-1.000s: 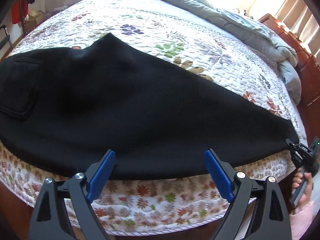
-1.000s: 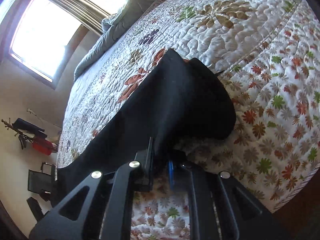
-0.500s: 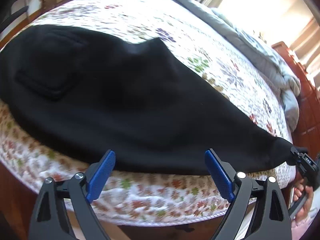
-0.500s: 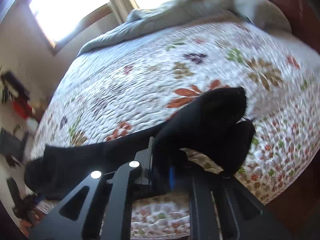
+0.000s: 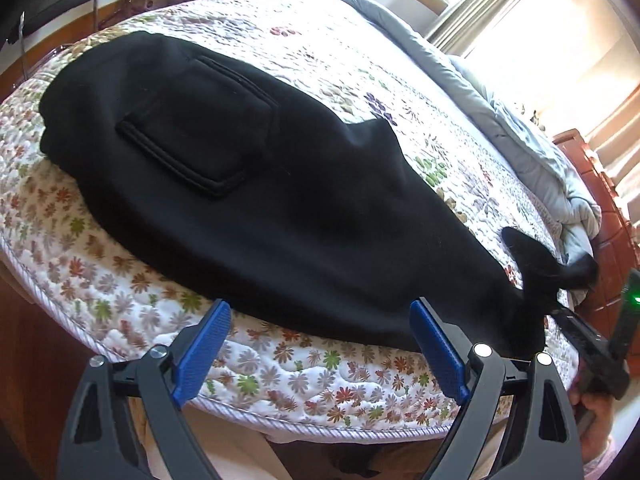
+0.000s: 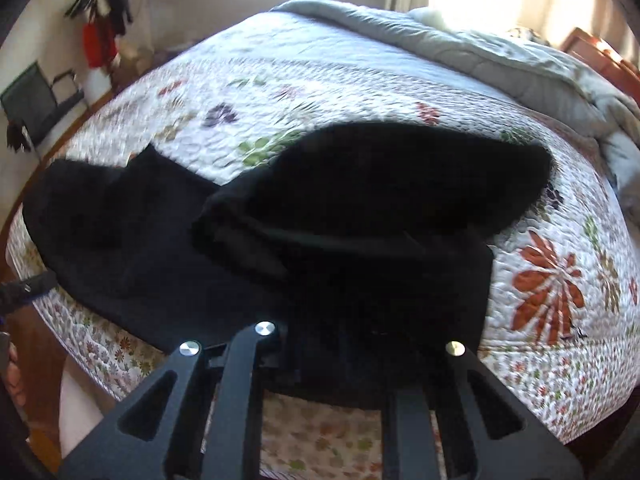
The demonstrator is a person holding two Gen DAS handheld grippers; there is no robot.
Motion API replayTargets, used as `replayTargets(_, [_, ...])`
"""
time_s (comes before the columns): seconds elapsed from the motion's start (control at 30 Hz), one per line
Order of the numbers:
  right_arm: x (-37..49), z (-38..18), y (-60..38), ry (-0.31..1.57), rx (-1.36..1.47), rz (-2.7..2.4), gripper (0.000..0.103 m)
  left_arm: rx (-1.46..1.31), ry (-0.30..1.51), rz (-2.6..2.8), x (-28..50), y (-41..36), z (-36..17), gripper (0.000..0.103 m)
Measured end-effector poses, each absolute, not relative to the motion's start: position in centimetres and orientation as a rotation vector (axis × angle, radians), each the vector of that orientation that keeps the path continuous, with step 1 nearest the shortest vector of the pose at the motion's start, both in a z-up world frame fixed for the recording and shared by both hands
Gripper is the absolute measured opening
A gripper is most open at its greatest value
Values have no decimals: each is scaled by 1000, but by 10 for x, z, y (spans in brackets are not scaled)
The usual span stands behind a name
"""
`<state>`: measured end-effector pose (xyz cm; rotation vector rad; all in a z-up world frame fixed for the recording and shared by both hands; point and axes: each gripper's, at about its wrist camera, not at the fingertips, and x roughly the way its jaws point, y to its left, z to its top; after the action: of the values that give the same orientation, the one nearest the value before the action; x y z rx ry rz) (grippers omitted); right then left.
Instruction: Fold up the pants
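A: State of each tool?

B: Right tool point(image 6: 340, 364): jaws nearly closed, clamped on the cuff end of the pants point(image 5: 280, 216). The fabric hides the pads in the right wrist view. Left tool point(image 5: 320, 344): jaws wide apart, nothing between them; it hangs over the near bed point(image 5: 280, 364) edge.

A: Where do the pants lie relative to the tools?

B: From the left tool, the black pants spread from 9 to 2 o'clock across the quilt. The pocket point(image 5: 196, 132) sits at 11 o'clock, the waist beyond it. The leg end runs to 3 o'clock, where it rises off the quilt into the right tool point(image 5: 576, 324). In the right wrist view the lifted cuff drapes at 12 o'clock, doubling back over the leg.

A: How should this fold be executed?

B: Judgement: carry the cuff toward the waist, keeping it low and square to the leg. Pin the fold line with the left tool if the lower layer drags. Release only when the edges align.
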<state>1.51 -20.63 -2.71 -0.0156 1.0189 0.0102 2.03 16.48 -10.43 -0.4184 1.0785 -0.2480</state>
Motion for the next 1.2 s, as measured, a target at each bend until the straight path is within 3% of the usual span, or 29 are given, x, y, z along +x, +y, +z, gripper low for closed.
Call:
replayTargets(0.43, [23,-57,-108,1057,-181,156,12,-443,1093,-238,13,181,-108,91])
replayTargets(0.63, [19,-68,-105,1006,-75,224,12,-440,1112,-226,16,168,-111,91])
replayTargets(0.67, [20,-73,-104,1011,-65,237,18,-441,1118,-229,16,165,-111,91])
replayTargets(0.8, [19,-86,-104,1093,-11,343,54,-420,1127,-249,20,153,-108,91])
replayTargets(0.83, [16,-83,-110,1088,45,385,58,-408,1124,-262,21,148,-104,91])
replayTargets(1.0, [6,-63,-168,1091,397,469,61,-351,1101,-347,33,113,-82,91])
replayTargets(1.2, [-8,-46,-245,1046,486,266,60,-145,1081,-388,56,42,-71,91])
